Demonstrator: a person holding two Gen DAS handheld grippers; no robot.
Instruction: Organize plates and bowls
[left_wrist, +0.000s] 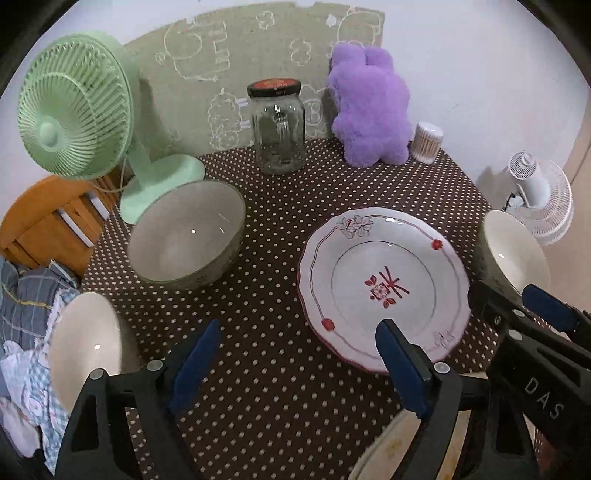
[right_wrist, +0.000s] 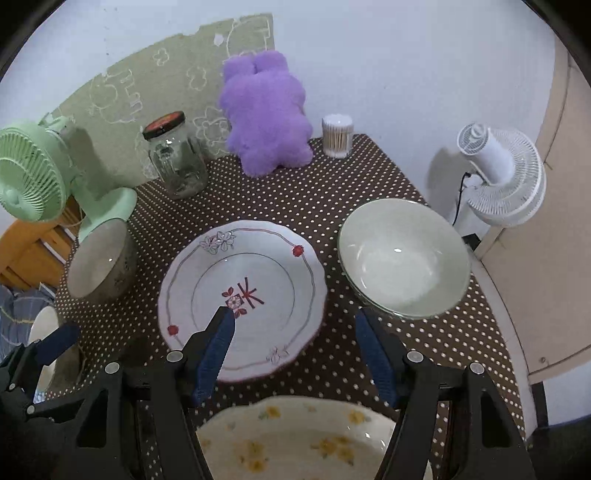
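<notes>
green fan (left_wrist: 74, 107), glass jar (left_wrist: 277, 127), purple plush (left_wrist: 371, 107), white fan (right_wrist: 502, 177)

White letters "DAS" stand on the black body of the right tool (left_wrist: 550, 310), at the lower right of the left wrist view. The red lid (left_wrist: 274, 87) of the glass jar carries print too blurred to read.

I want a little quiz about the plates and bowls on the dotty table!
1. True or false: the left claw is holding a bowl.
2. Which toy stands beside the glass jar? A) purple plush B) red car C) yellow duck
3. Fill in: the plate nearest the right claw has ______ flowers.

Key:
1. False; both claws are open and empty.
2. A, the purple plush.
3. Yellow, on the yellow-flower plate; the red-patterned plate lies farther away.
</notes>
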